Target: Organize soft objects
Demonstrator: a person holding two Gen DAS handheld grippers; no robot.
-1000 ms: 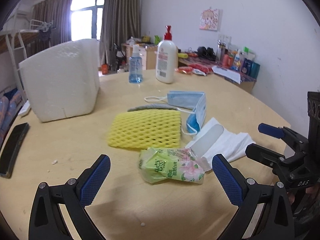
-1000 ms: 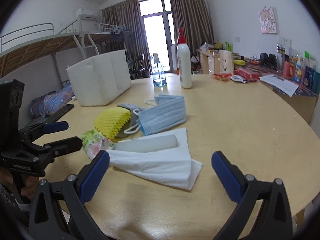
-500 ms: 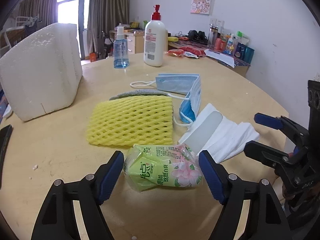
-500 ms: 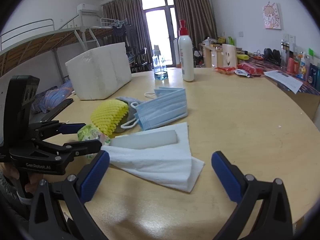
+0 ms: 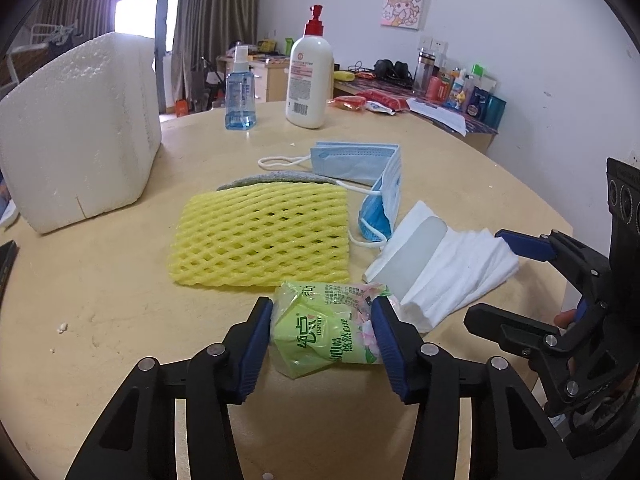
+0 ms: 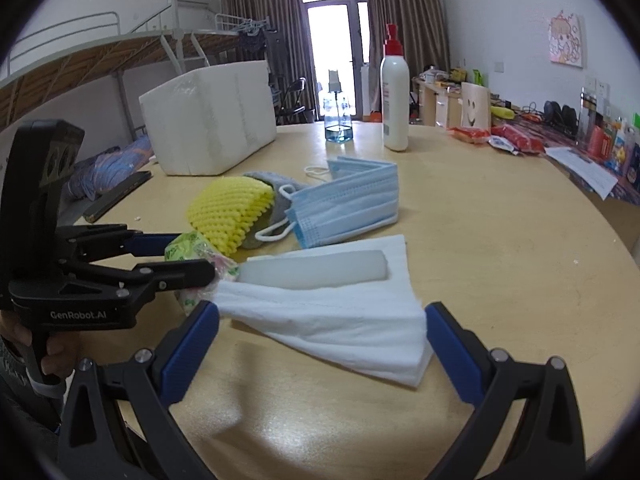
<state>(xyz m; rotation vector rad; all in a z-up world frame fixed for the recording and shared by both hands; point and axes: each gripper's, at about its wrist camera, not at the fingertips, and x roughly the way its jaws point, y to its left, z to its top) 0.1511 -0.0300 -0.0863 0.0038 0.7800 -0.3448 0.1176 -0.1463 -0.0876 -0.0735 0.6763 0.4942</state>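
While your left gripper [image 5: 322, 334] has just been closing, its blue pads now touch both ends of the green tissue pack [image 5: 326, 330] between them. Your right gripper [image 6: 320, 344] stands wide apart, straddling the folded white cloth [image 6: 340, 312]. Next, firm the squeeze and lift gently.

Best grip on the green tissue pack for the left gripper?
Across its short ends, coming in low from the near table edge. The green tissue pack lies flat and crosswise; the left gripper, jaws just closing, already brackets both ends, pads touching the wrapper.

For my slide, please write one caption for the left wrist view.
Left gripper closing on a green tissue pack beside yellow foam netting.
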